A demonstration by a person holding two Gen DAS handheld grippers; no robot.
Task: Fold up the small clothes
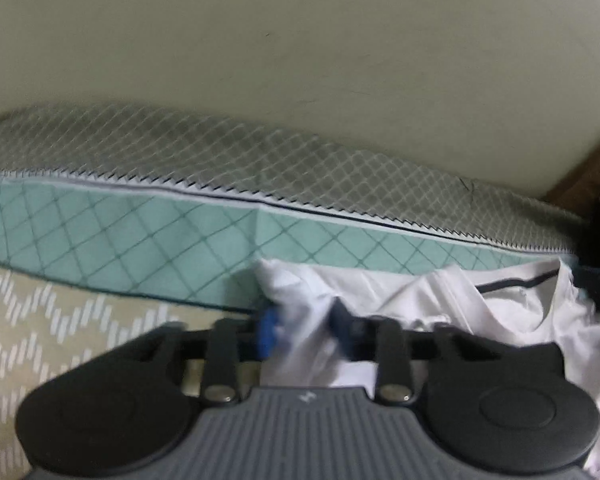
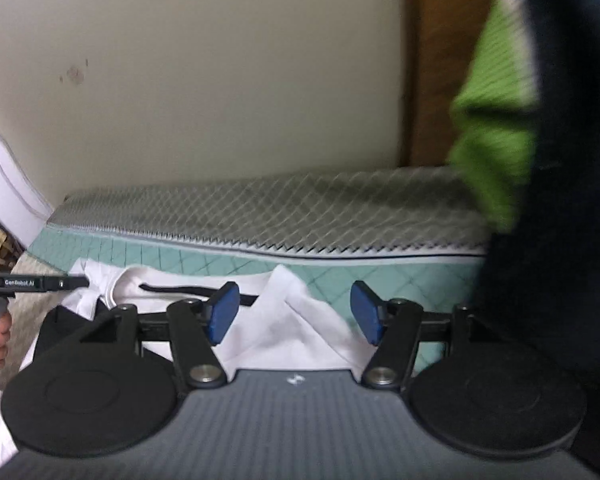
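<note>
A: Where is the shirt (image 1: 440, 300)?

B: The white shirt lies on the bedcover, its far edge just against the mattress (image 1: 140, 232). Its collar, with a dark strip inside, faces the mattress side.

A: And the left gripper (image 1: 304, 328)?

B: Its blue pads have closed in on a bunched fold of the shirt; cloth fills the narrow gap between them and rises in a peak above. The pads (image 1: 269, 330) press the cloth from both sides. That view is blurred, so I cannot tell how deep the grip goes.

A: The right gripper (image 2: 296, 316)?

B: Wide apart. Its fingers (image 2: 224, 312) stand either side of a folded white corner of the shirt (image 2: 284, 328), and I cannot tell whether they touch it. Nothing is pinched between them.

A: What else sits near the mattress?

B: From the right wrist, a dark garment with a green patch (image 2: 496, 120) hangs at the right, in front of the mattress (image 2: 260, 208). At the left the other gripper (image 2: 72, 282) nips the shirt's edge, just beside the mattress's teal side. The bedcover (image 1: 40, 320) near the mattress is beige with a white zigzag.
</note>
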